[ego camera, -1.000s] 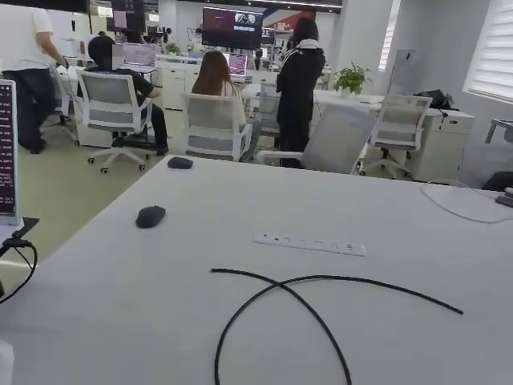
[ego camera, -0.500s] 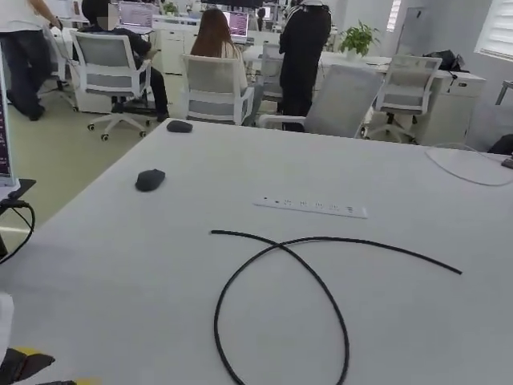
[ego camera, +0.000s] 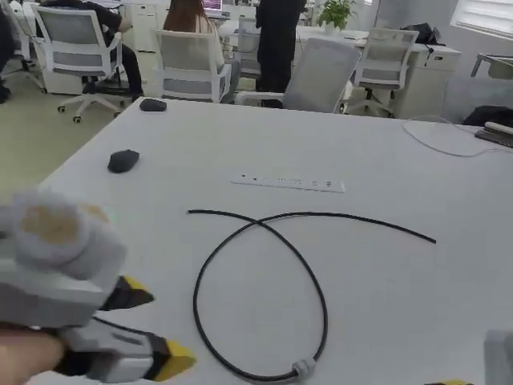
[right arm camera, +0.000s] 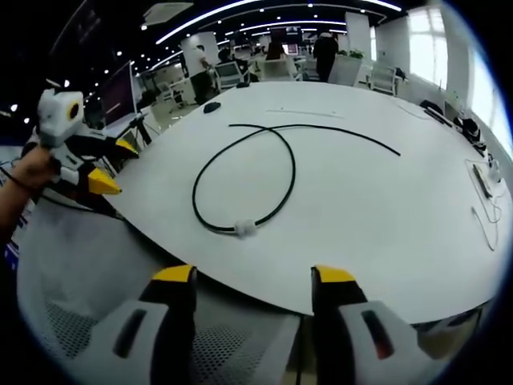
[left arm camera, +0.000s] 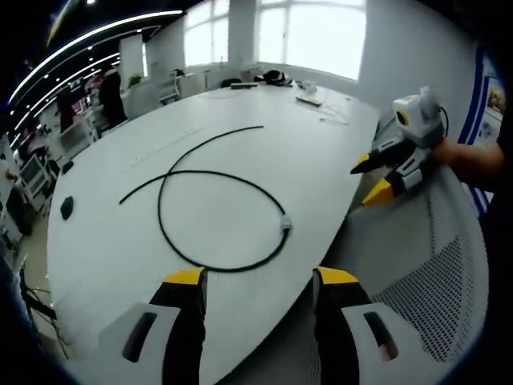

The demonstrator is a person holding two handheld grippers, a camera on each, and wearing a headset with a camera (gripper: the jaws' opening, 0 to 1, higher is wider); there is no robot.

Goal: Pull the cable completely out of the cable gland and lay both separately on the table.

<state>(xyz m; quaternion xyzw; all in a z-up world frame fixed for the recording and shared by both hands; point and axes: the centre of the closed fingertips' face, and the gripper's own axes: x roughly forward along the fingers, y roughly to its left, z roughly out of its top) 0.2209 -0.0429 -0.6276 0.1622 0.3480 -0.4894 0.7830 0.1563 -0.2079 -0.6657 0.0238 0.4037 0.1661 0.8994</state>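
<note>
One cable (ego camera: 258, 221), one gland (ego camera: 302, 370), two mice (ego camera: 123, 160)

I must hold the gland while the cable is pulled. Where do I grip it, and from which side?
Grip the gland across its short body, coming from the near table edge. It sits at the loop's nearest point, and the cable leaves it sideways both ways, so jaws set crosswise to the cable should likely close on the gland alone.

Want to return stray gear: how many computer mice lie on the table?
2. One mouse lies near the left edge of the table; the other mouse sits at the far edge. Others may be hidden.
</note>
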